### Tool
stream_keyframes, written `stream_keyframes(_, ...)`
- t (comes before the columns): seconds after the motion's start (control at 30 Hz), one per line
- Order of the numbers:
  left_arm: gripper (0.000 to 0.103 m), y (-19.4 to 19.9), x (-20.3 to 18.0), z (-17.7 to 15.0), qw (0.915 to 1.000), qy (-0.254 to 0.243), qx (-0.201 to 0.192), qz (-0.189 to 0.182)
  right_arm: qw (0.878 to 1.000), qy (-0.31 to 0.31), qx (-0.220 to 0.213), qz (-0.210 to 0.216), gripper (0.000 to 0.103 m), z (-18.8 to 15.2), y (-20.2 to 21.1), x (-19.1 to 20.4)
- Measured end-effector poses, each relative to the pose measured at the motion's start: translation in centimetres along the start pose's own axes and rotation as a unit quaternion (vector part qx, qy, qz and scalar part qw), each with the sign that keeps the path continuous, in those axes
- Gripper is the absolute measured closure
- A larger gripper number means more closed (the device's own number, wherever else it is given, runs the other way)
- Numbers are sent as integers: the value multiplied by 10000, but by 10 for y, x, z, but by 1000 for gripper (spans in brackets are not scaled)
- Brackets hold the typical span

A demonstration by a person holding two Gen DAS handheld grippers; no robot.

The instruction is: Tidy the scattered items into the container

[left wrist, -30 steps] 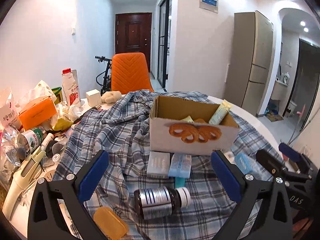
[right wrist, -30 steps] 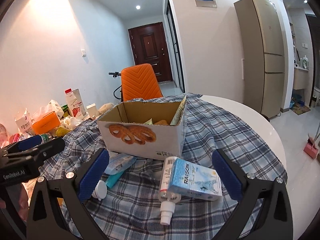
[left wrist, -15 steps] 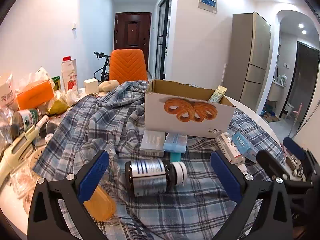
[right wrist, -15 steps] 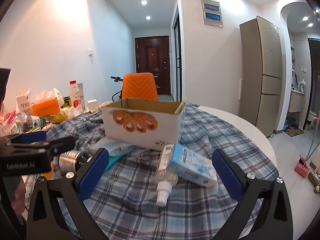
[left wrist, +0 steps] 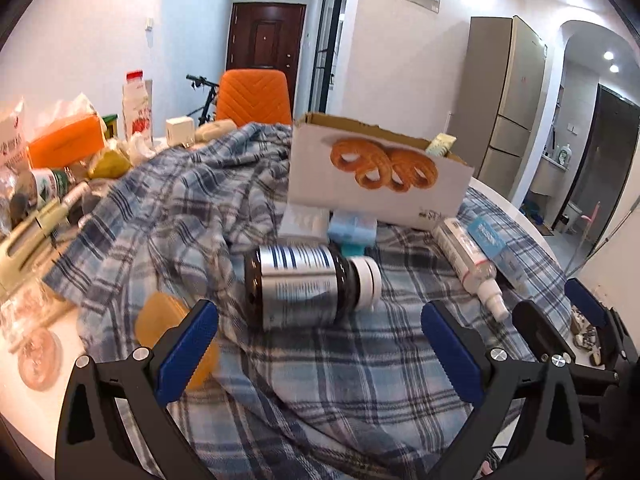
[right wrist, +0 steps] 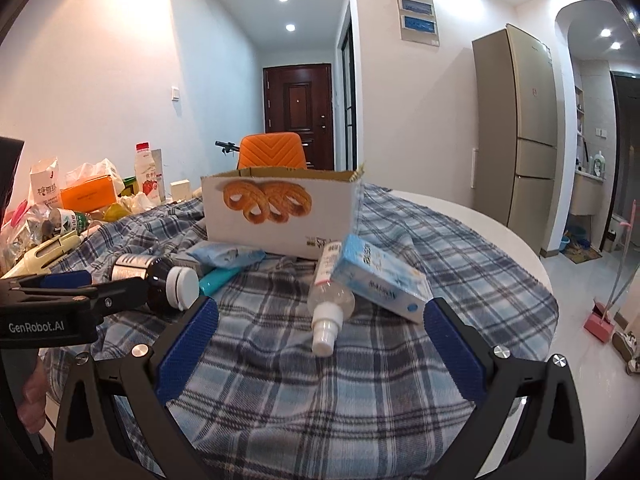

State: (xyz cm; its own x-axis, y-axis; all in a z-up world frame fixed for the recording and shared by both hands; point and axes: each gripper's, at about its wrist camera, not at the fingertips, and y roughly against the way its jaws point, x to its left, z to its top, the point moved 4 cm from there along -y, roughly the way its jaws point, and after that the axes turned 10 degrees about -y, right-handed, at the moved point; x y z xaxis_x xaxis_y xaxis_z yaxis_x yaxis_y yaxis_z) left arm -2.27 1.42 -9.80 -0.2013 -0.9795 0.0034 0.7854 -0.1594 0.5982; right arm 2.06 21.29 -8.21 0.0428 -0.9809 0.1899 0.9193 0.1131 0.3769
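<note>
Left tool (left wrist: 320, 344) spread, facing dark bottle (left wrist: 308, 284) (on its side); right tool (right wrist: 320, 334) spread, near spray bottle (right wrist: 330, 300).

We see a blue-and-white plaid cloth (left wrist: 168, 216), a white cardboard box (left wrist: 376, 176) printed with golden-brown pretzels, a dark brown bottle (left wrist: 308, 286) with a silver striped label and white cap, a pale blue carton (right wrist: 380, 276), and an orange chair (right wrist: 272, 156).
</note>
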Motion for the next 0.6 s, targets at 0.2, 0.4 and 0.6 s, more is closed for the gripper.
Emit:
stream_keyframes(0.2,0,-4,0,-7,9999,57,97,-46,10000,-6,80,-23,1,-6,-1,-3)
stream_keyframes(0.4,0,-5,-1,-7,9999,35,56,-97,9998,-101,142,-11,1,-7,-4,-4)
stream_keyframes(0.6,0,3,1,-4,10000,32,-12,31,9997,-244,75,31,1,-4,0,-8)
